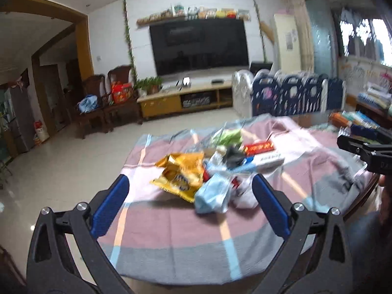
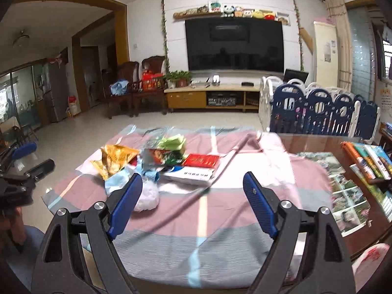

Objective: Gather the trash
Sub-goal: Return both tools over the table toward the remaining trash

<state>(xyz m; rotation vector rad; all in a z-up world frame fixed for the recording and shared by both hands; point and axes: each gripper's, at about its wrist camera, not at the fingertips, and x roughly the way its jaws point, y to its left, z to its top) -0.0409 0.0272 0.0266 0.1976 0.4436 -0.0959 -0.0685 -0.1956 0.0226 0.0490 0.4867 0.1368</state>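
left claw (image 1: 190, 187) spread empty, books (image 2: 367, 159) only right view

text: none legible | white box (image 2: 193, 175) and red packet (image 2: 201, 160) print blurred (unreadable)

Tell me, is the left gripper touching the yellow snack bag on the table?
Apart. The left wrist view shows the left gripper open, its fingers short of the yellow snack bag, striped cloth visible between them.

Two wooden chairs (image 2: 140, 83), one television (image 2: 234, 45), one yellow wrapper (image 2: 115, 158).
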